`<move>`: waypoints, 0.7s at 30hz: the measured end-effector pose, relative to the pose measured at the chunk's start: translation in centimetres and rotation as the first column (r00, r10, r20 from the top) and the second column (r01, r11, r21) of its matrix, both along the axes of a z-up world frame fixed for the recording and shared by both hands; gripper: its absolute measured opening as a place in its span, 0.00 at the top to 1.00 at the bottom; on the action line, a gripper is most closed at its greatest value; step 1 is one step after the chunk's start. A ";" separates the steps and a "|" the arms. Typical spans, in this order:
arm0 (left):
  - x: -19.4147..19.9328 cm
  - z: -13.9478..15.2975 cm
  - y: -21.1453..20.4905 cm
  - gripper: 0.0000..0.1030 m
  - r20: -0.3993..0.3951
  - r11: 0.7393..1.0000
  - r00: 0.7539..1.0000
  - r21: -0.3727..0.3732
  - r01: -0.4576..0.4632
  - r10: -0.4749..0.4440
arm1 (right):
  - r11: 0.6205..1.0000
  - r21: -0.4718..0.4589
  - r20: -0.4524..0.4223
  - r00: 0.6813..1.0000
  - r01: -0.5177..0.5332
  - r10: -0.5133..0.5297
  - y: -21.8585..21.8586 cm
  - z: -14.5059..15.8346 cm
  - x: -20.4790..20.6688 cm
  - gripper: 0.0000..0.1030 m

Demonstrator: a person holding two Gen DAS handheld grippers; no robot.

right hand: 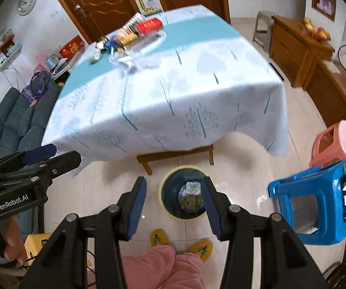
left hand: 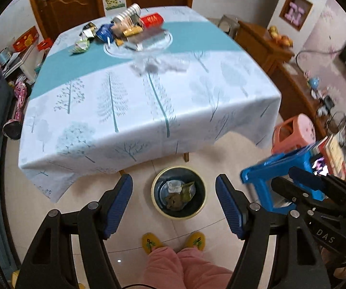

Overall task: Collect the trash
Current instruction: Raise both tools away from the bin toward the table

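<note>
Trash (left hand: 124,32), a heap of crumpled wrappers, striped paper cups and a red packet, lay on and beside a clear glass dish (left hand: 163,44) at the far end of the cloth-covered table (left hand: 148,110). More scraps sat in the yellow-rimmed bin (left hand: 154,193) on the floor. Left gripper (left hand: 174,204) and right gripper (right hand: 174,207) hung above the bin, fingers apart, holding nothing.

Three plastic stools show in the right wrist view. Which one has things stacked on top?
The blue stool, nearest on the right: books and a phone sit on it. The pink stool behind it and the grey stool by the cabinet carry nothing.
</note>
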State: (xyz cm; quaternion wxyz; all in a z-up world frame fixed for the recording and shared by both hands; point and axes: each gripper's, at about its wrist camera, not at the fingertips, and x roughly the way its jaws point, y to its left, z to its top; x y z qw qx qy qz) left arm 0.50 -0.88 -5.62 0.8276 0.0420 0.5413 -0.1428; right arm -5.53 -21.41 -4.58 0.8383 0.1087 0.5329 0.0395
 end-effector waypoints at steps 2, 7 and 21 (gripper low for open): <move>-0.3 1.4 -0.1 0.32 0.022 1.000 1.000 -0.009 -0.015 0.015 | 1.000 -0.004 0.030 0.999 -0.014 0.014 0.1 1.6 0.0 0.54; -0.7 3.7 -0.3 0.32 0.090 0.999 0.995 -0.010 -0.043 0.044 | 0.999 -0.005 0.091 0.995 -0.042 0.042 0.2 4.3 0.3 0.54; 0.3 8.5 1.1 0.32 0.218 0.987 0.963 -0.021 -0.157 0.157 | 0.990 -0.001 0.190 0.972 -0.139 0.137 0.6 8.1 3.8 0.54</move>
